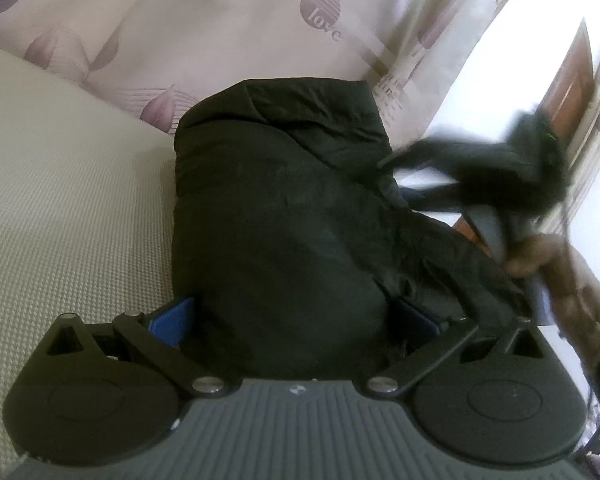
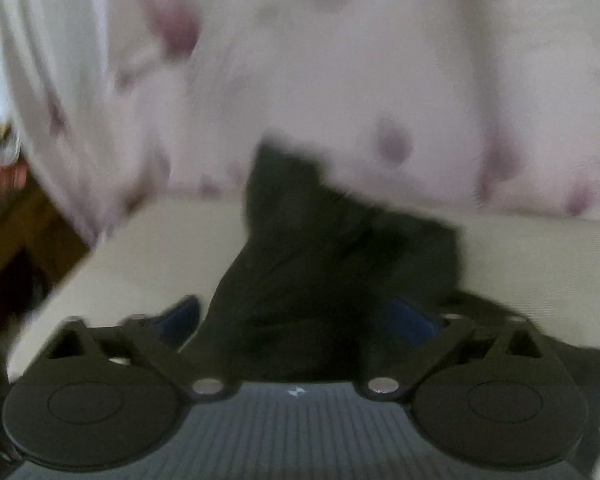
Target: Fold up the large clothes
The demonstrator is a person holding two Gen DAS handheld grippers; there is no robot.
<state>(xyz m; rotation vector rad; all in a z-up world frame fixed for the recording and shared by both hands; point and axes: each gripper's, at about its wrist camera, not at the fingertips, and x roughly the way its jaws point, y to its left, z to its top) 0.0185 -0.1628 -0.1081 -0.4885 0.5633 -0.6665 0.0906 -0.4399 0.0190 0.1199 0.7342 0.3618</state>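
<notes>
A large black garment (image 1: pixel 284 208) lies folded in a thick bundle on the beige bed (image 1: pixel 60 184). My left gripper (image 1: pixel 294 318) is at its near end, and the cloth fills the gap between the blue pads (image 1: pixel 172 320), which press on it from both sides. In the left wrist view my right gripper (image 1: pixel 540 152) is a dark blur at the right, beside the bundle's far corner. The right wrist view is blurred: black cloth (image 2: pixel 332 248) bunches up between the jaws of my right gripper (image 2: pixel 296 318), with a narrow gap beside the left pad (image 2: pixel 180 316).
A white quilt with purple leaves and lettering (image 1: pixel 228 32) is heaped behind the garment. The bed's edge and a wooden frame (image 2: pixel 16 232) show at the left of the right wrist view. A wooden door (image 1: pixel 568 84) and a hand (image 1: pixel 532 256) are at the right.
</notes>
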